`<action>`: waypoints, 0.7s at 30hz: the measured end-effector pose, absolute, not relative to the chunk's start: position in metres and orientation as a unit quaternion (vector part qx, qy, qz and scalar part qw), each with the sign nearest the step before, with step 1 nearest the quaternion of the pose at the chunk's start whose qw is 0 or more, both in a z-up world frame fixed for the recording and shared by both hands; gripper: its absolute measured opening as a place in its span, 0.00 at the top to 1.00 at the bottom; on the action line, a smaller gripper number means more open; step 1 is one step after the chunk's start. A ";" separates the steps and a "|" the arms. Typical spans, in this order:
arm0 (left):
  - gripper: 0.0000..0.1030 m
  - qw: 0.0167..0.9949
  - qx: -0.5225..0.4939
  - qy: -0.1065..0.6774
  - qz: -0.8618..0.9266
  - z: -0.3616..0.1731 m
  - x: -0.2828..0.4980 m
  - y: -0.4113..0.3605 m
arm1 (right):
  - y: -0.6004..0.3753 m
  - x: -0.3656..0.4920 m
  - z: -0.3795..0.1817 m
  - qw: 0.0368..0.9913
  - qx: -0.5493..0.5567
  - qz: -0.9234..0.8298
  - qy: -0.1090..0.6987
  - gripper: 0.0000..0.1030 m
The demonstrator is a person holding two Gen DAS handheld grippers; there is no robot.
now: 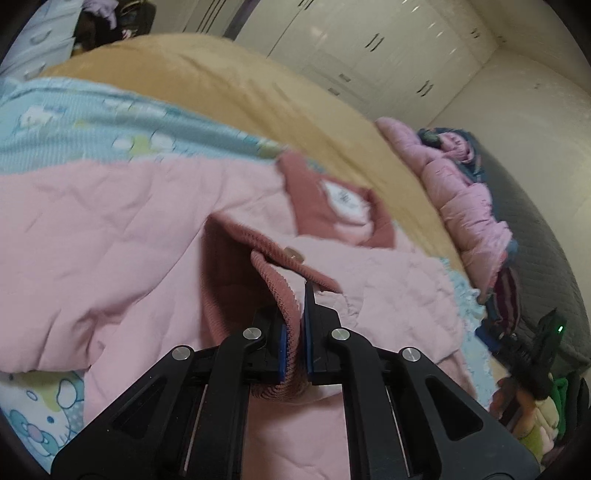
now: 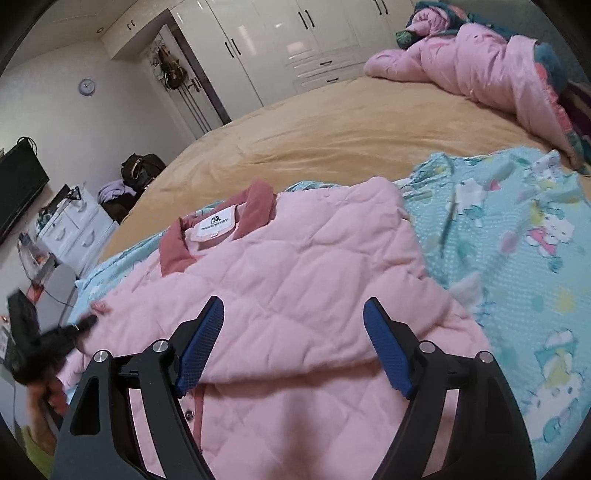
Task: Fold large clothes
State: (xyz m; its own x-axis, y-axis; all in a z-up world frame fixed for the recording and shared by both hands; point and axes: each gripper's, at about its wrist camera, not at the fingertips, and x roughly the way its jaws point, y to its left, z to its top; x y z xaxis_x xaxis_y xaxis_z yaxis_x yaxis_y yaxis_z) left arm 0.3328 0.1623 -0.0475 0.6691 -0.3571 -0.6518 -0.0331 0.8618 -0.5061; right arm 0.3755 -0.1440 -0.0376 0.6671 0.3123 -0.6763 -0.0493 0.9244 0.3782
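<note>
Pink quilted jacket (image 2: 295, 295): spread on a light-blue cartoon-print blanket (image 2: 517, 258) over a tan bedspread (image 2: 332, 125); darker pink collar (image 2: 258, 206) and white neck label (image 2: 216, 223) face up, one side folded across the body.
Left gripper (image 1: 295, 325): jaws nearly closed, blue pads clamping a ribbed dark-pink cuff (image 1: 284, 295) of the jacket; the fabric bunches between the pads and hangs out behind them.
Right gripper (image 2: 293, 347): jaws wide apart, holding nothing, poised just above the jacket's lower front; contact with the fabric cannot be told.
Left hand pose: seen from the right wrist view at the jacket's left edge, blurred, gripper pointing in toward the garment.
Background: second pink padded garment (image 2: 480, 62) heaped at the far side of the bed; white wardrobe (image 2: 295, 33) behind.
</note>
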 end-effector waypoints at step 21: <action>0.94 0.854 -0.247 0.454 -0.063 -0.098 0.340 0.171 | -0.151 0.419 -0.094 0.866 0.169 0.056 0.467 0.27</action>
State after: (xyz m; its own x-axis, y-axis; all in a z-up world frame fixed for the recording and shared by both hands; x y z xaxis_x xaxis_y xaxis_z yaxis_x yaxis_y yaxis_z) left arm 0.3400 0.1708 -0.0980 0.5792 -0.3313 -0.7448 -0.1175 0.8702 -0.4784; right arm 0.4192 -0.1513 -0.0938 0.5578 0.2544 -0.7900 0.0604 0.9369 0.3443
